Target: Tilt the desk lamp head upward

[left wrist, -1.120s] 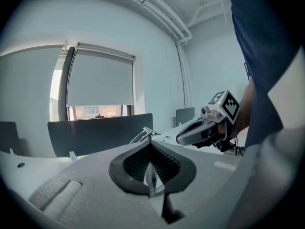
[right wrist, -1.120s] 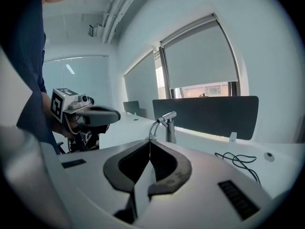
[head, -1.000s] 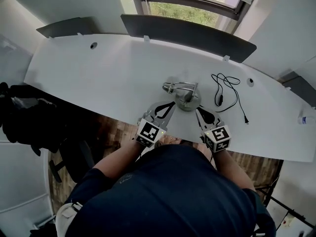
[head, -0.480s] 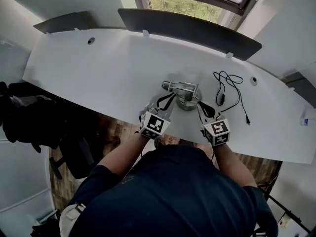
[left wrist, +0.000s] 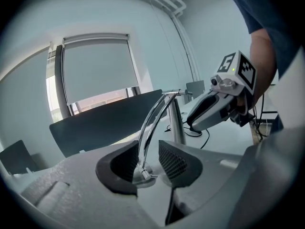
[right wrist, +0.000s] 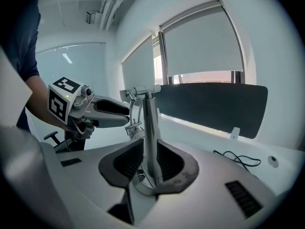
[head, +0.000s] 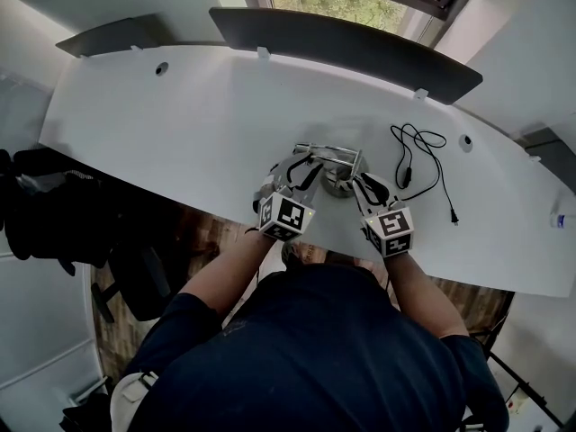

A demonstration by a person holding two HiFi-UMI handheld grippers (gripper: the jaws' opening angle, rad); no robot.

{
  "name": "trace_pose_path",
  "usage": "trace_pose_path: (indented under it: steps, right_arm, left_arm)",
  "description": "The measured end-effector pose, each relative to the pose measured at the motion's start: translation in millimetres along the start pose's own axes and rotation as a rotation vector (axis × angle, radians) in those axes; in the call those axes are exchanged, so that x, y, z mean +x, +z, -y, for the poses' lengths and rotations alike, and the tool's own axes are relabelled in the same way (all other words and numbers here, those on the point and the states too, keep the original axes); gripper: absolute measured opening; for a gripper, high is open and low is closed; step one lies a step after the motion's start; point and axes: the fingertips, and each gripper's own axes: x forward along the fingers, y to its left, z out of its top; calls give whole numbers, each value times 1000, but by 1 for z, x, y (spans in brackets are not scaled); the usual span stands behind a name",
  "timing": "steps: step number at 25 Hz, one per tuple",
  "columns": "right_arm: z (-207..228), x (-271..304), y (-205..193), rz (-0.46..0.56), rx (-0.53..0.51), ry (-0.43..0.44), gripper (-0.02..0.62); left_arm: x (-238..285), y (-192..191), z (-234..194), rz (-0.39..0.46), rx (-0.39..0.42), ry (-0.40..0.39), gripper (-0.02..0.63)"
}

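Note:
A small chrome desk lamp (head: pixel 340 180) stands near the front of the white desk (head: pixel 180 124). Its thin curved arm (left wrist: pixel 151 123) runs down between the jaws of my left gripper (left wrist: pixel 147 163), which are opening, and it lies nearer the left pad with a gap on the right. In the head view the left gripper (head: pixel 301 165) reaches the lamp from the left. My right gripper (right wrist: pixel 150 165), also opening, straddles the upright post (right wrist: pixel 150 128) low down, with the pads close beside it. That gripper (head: pixel 360 184) sits at the lamp's right.
A black cable with a plug (head: pixel 416 165) lies right of the lamp. A dark panel (head: pixel 342 48) stands along the desk's back edge under a window. A black chair and bag (head: pixel 54 214) sit at the left on the floor. A bottle (head: pixel 562 220) is at the far right.
Both grippers have moved forward from the desk's front edge to the lamp. Their jaws, earlier clear of the lamp, now stand around its arm and its post.

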Motion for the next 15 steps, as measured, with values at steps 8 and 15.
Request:
trace_pose_path:
  steps: [8,15]
  right_arm:
    - [8,21,-4,-6,-38,-22,179]
    - [8,42,-2,-17,-81,-21,186]
  left_arm:
    - [26,0,-2,-34,119,21,189]
    - [46,-6,-3,-61,155,21,189]
